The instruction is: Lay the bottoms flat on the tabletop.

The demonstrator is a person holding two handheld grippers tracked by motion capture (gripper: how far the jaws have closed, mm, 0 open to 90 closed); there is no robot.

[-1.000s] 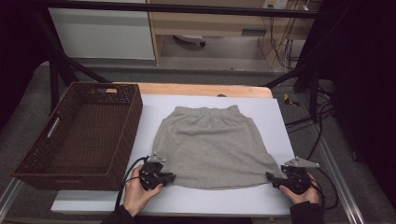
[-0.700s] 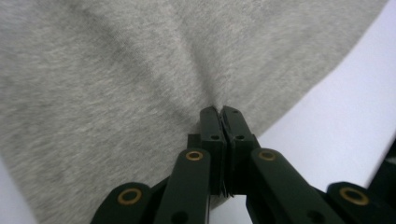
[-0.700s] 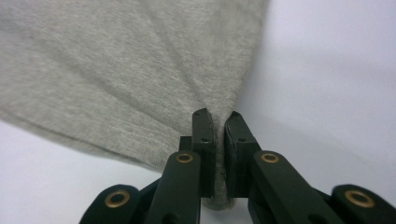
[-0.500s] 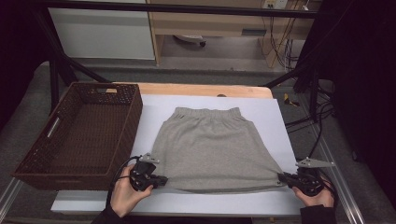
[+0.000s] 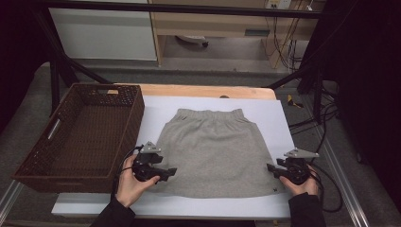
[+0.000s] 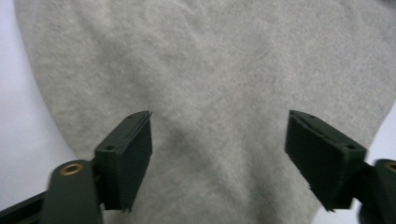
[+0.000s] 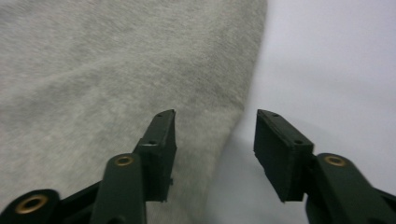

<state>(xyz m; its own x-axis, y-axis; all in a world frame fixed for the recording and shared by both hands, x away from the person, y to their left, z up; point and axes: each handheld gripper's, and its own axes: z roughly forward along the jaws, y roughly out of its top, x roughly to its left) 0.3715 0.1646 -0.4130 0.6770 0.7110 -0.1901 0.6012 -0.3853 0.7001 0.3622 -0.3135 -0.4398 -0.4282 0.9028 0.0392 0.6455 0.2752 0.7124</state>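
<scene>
Two open grippers flank the grey skirt [image 5: 215,153] spread flat on the table [image 5: 279,118]. Left gripper [image 6: 219,158] gapes wide, holding nothing, cloth directly beneath and ahead of its fingers. Right gripper [image 7: 215,149], also empty, straddles the skirt's side edge: one finger over cloth, the other over bare table.

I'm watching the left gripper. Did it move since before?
Yes. The left gripper slid right, away from the basket, onto the skirt.

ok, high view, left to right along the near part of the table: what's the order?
basket → left gripper → skirt → right gripper
</scene>
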